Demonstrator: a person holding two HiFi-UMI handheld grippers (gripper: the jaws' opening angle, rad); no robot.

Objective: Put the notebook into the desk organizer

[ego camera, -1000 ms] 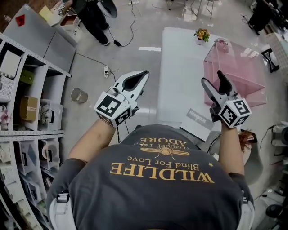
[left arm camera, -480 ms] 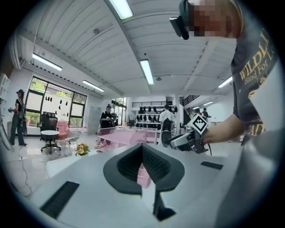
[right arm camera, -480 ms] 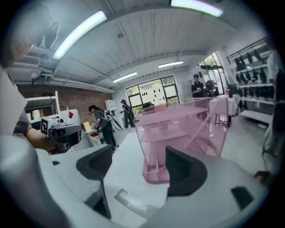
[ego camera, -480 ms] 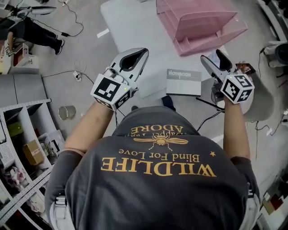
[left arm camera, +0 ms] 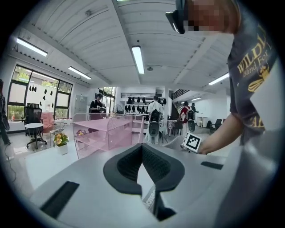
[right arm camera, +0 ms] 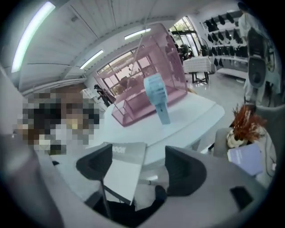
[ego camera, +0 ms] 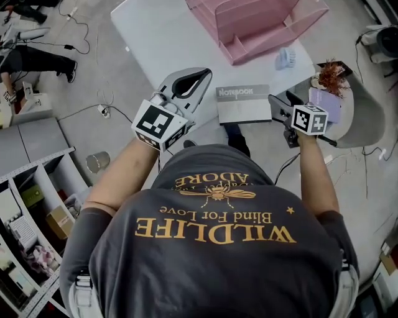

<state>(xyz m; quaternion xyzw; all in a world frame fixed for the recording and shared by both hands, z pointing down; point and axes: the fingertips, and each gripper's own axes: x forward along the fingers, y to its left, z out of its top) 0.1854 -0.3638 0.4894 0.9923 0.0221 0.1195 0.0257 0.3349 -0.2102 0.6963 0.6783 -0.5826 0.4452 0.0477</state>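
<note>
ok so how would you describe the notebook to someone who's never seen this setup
Find the white table with the pink desk organizer at its far end. At the table's near edge lies the notebook, flat, with a grey band printed NOTEBOOK toward the organizer and white below. Its nearest neighbour, a small pale blue object, is far smaller and sits beside the organizer.

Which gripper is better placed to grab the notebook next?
Right, likely: the right gripper is open at the notebook's edge; the left gripper is shut, off to its other side.

Bare table (ego camera: 177, 38) between notebook (ego camera: 244, 105) and desk organizer (ego camera: 258, 22)
</note>
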